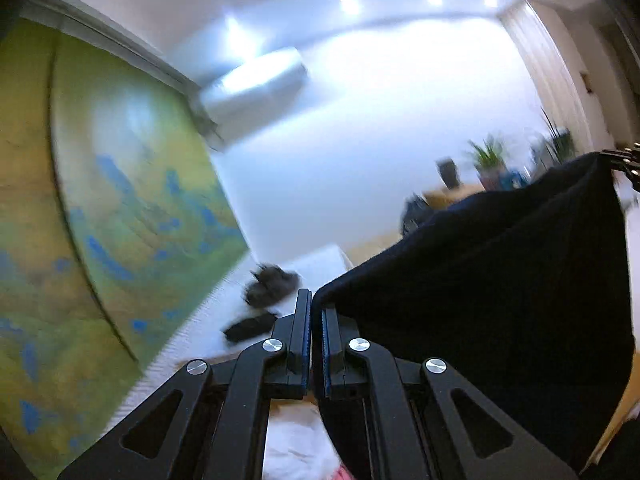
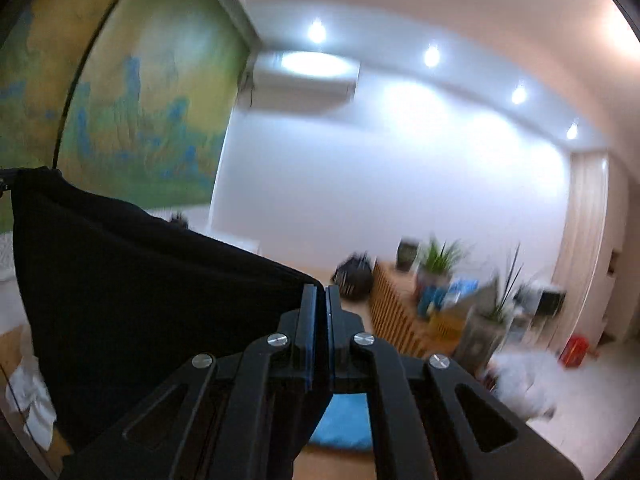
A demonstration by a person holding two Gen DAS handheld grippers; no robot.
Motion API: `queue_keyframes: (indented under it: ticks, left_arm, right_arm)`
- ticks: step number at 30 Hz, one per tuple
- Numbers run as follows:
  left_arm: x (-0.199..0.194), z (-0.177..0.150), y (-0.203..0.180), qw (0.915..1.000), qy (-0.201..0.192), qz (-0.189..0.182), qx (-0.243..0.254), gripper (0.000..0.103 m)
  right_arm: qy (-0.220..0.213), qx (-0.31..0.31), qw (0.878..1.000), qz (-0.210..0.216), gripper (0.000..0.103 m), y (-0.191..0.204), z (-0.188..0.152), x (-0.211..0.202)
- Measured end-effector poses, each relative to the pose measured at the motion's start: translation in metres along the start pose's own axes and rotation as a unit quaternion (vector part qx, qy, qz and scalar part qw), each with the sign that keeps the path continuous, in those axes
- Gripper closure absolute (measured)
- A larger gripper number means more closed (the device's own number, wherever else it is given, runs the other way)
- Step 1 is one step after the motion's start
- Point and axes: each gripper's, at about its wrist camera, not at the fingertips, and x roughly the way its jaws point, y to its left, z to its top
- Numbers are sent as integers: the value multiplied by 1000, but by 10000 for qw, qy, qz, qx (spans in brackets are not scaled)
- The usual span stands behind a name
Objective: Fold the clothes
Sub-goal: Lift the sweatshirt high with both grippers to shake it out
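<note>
A dark garment (image 1: pixel 500 280) hangs stretched in the air between both claws, above the white bed (image 1: pixel 320 268). The left claw (image 1: pixel 316 320) and right claw (image 2: pixel 323 312) each pinch a corner. With both views blurred by motion, a corner could slip free. Only the right view shows a blue cushion (image 2: pixel 344 424) beneath the garment.

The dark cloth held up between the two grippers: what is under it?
Under the dark cloth, a blue item on the floor and white fabric show; the rest is covered.
</note>
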Motion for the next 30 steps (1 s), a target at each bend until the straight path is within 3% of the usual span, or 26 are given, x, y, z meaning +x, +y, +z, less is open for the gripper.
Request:
queue_keyframes:
  ticks: [6,16,21,27,30]
  left_arm:
    - [-78,41,42,9974,-563,408,-185,99]
    - [-147,42,56,9938,-935,598,12,98]
    - [-131,40,49,9953,-798,534,82,98]
    - [-66,34,23,9975,-370,492,334,97]
    - [-11,25,6,9981,-99,440,422,97]
  right_arm:
    - [-670,-277,9963,-470,99,18,69,-76]
    - [-1086,-468,9883,-968,99,29,88,-144]
    - [-886,-468,9901,-988,99,27,81,-121]
    - [-370,-566,9924,-1024,99,28,49,-36]
    - [-83,-666,9917,-1095,99,31,25,22]
